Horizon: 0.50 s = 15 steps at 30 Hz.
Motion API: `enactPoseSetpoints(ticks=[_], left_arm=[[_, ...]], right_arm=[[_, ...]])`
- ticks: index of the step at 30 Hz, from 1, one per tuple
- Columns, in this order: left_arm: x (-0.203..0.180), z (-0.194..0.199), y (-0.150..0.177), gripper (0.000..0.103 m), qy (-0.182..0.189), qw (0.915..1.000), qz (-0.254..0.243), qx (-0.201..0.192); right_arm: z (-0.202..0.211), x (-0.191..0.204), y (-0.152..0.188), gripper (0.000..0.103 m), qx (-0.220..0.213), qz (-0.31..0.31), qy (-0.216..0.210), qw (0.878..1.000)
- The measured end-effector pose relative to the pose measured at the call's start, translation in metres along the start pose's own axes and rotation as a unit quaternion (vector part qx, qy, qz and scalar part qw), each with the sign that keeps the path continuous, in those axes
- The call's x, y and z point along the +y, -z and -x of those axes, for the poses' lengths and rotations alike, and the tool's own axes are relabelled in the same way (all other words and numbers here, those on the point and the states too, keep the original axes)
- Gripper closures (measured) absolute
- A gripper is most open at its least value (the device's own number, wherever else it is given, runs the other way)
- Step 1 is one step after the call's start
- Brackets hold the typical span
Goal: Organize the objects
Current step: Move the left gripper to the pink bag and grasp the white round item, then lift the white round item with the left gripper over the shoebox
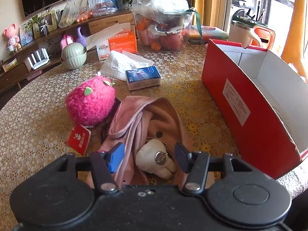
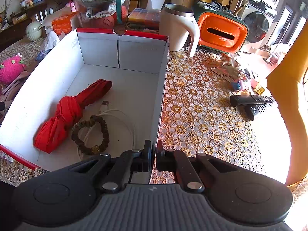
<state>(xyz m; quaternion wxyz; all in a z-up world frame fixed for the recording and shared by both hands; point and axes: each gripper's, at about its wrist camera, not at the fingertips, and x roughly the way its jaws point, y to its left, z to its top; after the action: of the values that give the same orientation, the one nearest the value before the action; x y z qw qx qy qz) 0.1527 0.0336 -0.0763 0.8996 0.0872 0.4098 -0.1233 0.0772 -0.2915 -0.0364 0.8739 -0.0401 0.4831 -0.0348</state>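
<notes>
My left gripper [image 1: 149, 152] is open, its jaws on either side of a pink folded cloth [image 1: 143, 115] with a small white plush keychain [image 1: 154, 158] lying on it. A fuzzy pink plush toy [image 1: 90, 101] sits left of the cloth, a blue card box [image 1: 143, 78] behind it. The red cardboard box [image 1: 248, 105] stands to the right. My right gripper [image 2: 153, 151] is shut on the right wall of that box [image 2: 162, 88]. Inside lie a red folded umbrella [image 2: 65, 113], a brown bead bracelet [image 2: 90, 134] and a white cable [image 2: 119, 115].
The table has a floral lace cover [image 2: 202, 119]. A white mug [image 2: 177, 27], an orange tissue holder [image 2: 221, 32], two remotes [image 2: 252, 104] and snack packets [image 2: 229, 71] lie right of the box. Tissues [image 1: 123, 65], a green bowl [image 1: 74, 54] and a bagged fruit container [image 1: 163, 23] stand behind.
</notes>
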Motion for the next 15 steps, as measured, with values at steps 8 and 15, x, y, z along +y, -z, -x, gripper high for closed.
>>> enactPoseSetpoints(ticks=[8,15], left_arm=[[-0.001,-0.019,0.008,0.062,0.009,0.9996,0.010,0.025],[0.002,-0.020,0.011,0.067,0.006,0.9996,0.018,0.023]], right_arm=[[0.000,0.001,0.001,0.099,-0.001,0.002,0.000,1.000],[0.001,0.002,0.001,0.099,-0.001,0.004,0.001,1.000]])
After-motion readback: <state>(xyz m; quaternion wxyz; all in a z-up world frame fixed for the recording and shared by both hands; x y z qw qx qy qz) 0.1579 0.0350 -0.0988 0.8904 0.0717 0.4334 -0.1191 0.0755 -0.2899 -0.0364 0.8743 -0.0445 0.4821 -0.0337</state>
